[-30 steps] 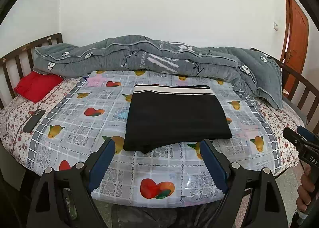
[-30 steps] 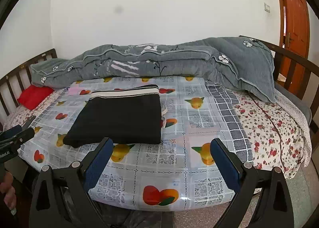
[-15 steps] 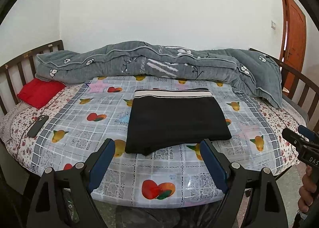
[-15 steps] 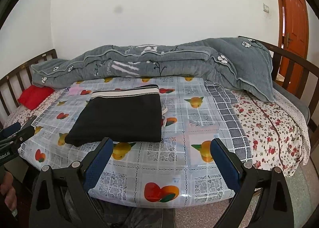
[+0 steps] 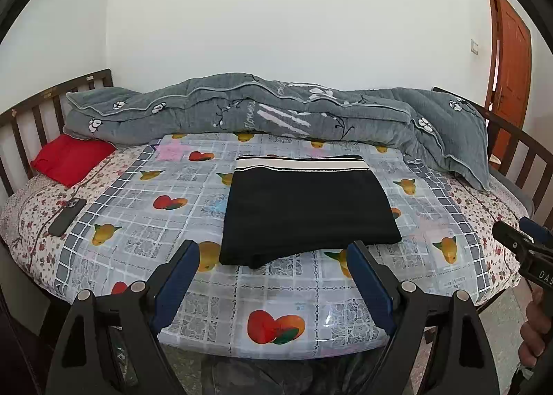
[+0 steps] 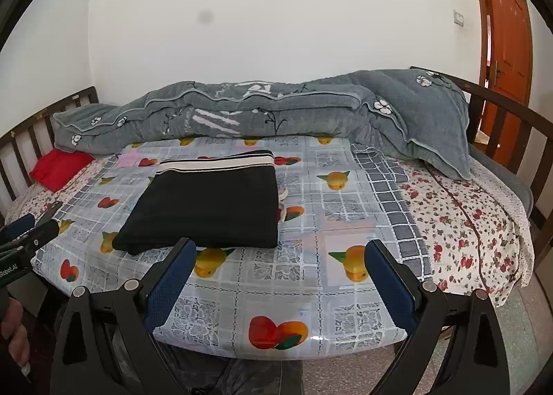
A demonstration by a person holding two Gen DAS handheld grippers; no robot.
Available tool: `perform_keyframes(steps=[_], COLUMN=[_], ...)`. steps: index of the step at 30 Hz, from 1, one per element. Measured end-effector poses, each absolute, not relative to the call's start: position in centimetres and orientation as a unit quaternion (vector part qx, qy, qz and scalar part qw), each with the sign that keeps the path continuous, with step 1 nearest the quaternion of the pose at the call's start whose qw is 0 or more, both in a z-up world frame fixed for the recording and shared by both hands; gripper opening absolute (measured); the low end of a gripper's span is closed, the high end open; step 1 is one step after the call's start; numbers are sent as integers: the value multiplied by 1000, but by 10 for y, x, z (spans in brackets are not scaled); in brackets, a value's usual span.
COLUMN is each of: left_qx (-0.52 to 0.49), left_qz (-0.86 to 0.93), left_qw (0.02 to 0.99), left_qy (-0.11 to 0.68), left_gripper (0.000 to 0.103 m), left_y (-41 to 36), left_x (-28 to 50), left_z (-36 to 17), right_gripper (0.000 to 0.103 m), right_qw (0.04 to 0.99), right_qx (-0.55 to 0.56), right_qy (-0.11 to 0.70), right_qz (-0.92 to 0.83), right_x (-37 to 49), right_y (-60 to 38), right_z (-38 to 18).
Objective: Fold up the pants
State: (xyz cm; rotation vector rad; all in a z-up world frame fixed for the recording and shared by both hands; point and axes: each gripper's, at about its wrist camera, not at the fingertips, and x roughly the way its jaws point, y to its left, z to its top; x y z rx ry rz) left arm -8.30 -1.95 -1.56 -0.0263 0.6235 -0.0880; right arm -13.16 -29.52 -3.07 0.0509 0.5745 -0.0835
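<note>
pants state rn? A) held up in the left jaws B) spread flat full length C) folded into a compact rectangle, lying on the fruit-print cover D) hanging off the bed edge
C: the black pants lie as a neat folded rectangle, striped waistband on the far side, on the fruit-print cover; both grippers stand open and empty, short of them.

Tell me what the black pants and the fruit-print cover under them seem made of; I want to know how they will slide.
The pants look like a matte, soft knit, perhaps cotton jersey: no shine, rounded fold edges, a ribbed striped waistband. The fruit-print cover looks like glossy plastic sheeting, probably vinyl: it shows bright glare near the front edge. The pants may slide easily on it.
</note>
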Motion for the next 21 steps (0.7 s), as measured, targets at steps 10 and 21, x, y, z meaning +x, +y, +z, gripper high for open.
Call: perform_keyframes(steps=[10, 21], left_qx=[-15, -17], left_qz=[-41, -40], left_qw=[951, 951], left_qy=[306, 305], left_gripper=[86, 86], left_y=[-17, -13], left_x=[-85, -88], left_z=[-15, -14], right_gripper=[96, 96], right_qw=[959, 959], right_qx=[25, 26], right_qy=[281, 279], right_qz=[-40, -40], right_x=[-134, -137], right_y=[-294, -290], right_z=[-29, -28])
